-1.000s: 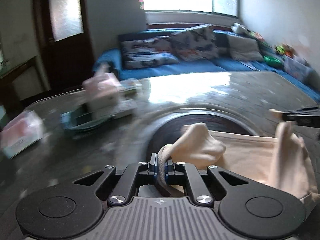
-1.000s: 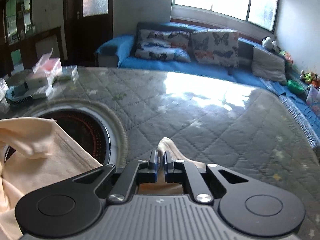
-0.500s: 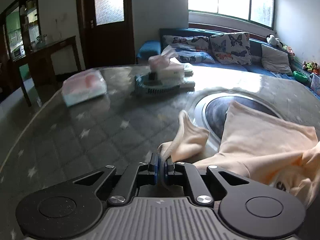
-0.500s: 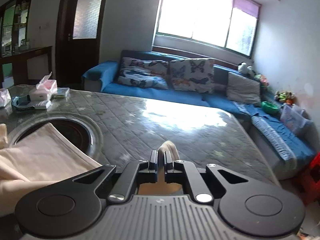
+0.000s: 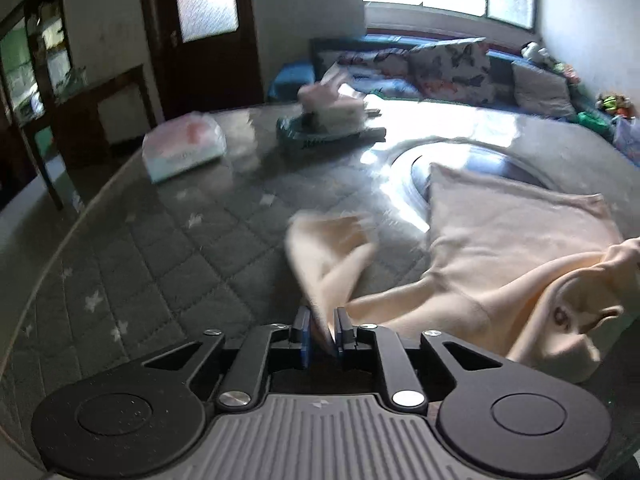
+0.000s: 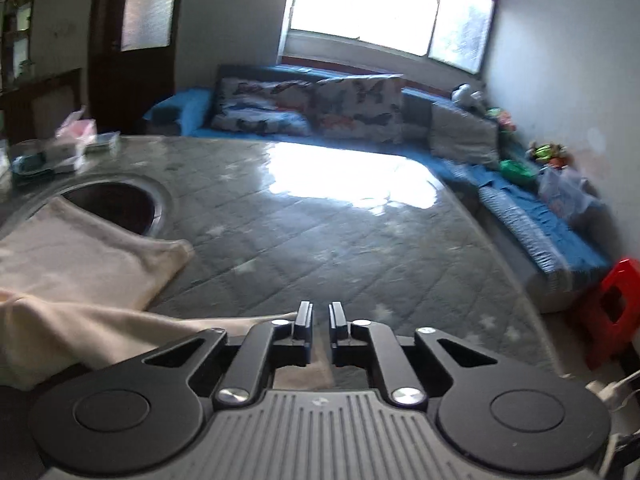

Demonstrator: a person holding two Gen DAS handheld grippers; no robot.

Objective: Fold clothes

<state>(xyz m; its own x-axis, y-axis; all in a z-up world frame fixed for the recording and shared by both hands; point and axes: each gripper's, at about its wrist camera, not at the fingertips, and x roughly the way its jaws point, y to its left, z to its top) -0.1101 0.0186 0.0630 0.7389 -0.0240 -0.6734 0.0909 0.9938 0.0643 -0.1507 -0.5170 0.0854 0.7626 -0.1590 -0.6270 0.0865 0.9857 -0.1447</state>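
Note:
A cream garment [image 5: 512,248] lies spread on the grey quilted table top [image 5: 180,264], partly over a dark round inset [image 5: 480,160]. Its sleeve [image 5: 328,256], blurred, runs from the table into my left gripper [image 5: 320,314]. The left jaws are opening, and the sleeve end hangs loosely between them against the right-hand pad. In the right wrist view the garment [image 6: 80,248] lies at the left, with an edge reaching under my right gripper [image 6: 320,308]. The right jaws are also opening, with a bare gap between the tips.
A wrapped tissue pack [image 5: 184,148] and a teal tray with a tissue box [image 5: 328,120] sit at the table's far left. A blue sofa with cushions [image 6: 320,112] runs behind the table. A red stool [image 6: 612,304] stands beyond the table's right edge.
Both grippers were shut on ends of the garment; now both pairs of jaws have parted. The cloth tip has dropped out of the right jaws, and the sleeve hangs slack in the left.

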